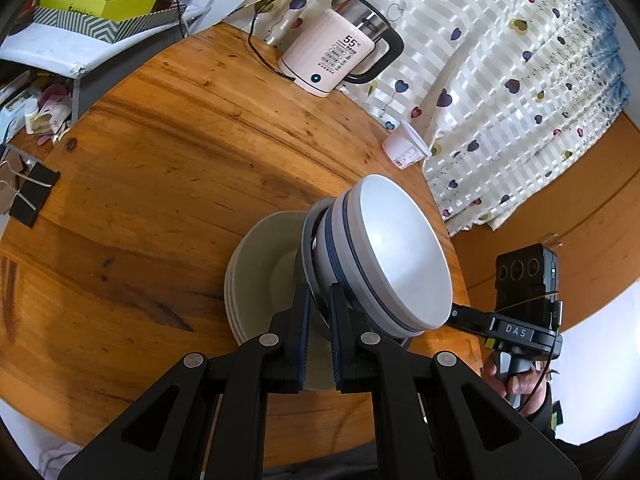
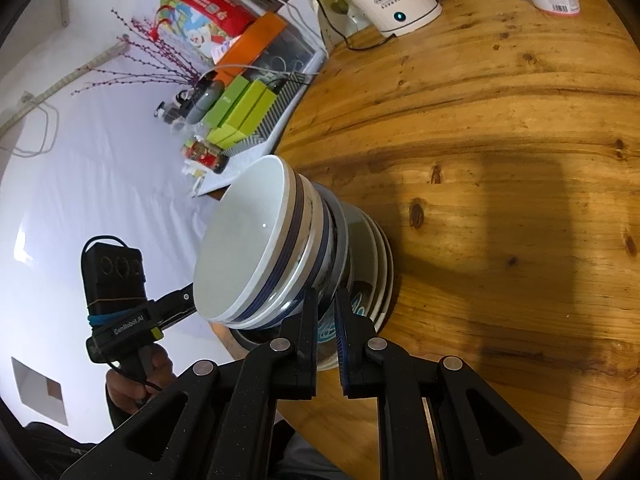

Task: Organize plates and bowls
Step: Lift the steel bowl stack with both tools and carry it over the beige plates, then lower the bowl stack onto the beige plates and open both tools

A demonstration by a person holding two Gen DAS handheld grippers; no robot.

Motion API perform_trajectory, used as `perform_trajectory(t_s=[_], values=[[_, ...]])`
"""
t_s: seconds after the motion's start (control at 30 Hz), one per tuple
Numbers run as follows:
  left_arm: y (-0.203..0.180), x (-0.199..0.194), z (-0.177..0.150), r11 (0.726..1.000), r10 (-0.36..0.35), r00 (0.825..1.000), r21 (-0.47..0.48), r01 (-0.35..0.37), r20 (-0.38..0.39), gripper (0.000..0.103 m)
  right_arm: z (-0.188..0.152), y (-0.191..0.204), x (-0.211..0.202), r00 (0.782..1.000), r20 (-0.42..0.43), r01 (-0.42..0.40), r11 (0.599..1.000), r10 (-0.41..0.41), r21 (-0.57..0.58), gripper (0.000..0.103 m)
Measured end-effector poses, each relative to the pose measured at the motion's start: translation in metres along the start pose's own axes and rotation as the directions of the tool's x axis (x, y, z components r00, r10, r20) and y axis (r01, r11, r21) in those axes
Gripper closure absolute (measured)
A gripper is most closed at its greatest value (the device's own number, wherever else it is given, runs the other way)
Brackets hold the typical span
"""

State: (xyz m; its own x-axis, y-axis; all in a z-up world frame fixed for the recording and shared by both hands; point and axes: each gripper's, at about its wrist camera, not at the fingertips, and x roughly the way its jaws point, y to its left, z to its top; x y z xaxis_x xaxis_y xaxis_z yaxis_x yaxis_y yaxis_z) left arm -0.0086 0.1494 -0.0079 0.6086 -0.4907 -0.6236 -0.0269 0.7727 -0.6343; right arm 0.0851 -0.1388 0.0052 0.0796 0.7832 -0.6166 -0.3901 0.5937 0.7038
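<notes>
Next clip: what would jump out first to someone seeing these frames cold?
The bowls: a nested white stack with blue bands, sitting on stacked plates at the near edge of the table. Both grippers, left and right, close on the stack's base from opposite sides. At the far edge, a kettle shows 55.

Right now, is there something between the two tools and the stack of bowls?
No. Both tools already reach the bowls: the left tool and the right tool each close on a rim low in the stack, above the plates. Nothing visible lies between.
</notes>
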Motion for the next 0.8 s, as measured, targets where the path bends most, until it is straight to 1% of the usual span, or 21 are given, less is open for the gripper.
perform_trajectory(t_s=[0.17, 0.8], values=[[0.005, 0.001, -0.003, 1.000, 0.004, 1.000, -0.012, -0.005, -0.006, 0.095, -0.001, -0.001, 0.005, 1.000, -0.016, 0.006, 1.000, -0.006, 0.006, 0.093], [0.013, -0.001, -0.008, 0.999, 0.023, 1.000, -0.034, -0.023, 0.002, 0.095, 0.002, 0.010, 0.012, 0.999, -0.029, 0.028, 0.999, -0.029, -0.020, 0.093]])
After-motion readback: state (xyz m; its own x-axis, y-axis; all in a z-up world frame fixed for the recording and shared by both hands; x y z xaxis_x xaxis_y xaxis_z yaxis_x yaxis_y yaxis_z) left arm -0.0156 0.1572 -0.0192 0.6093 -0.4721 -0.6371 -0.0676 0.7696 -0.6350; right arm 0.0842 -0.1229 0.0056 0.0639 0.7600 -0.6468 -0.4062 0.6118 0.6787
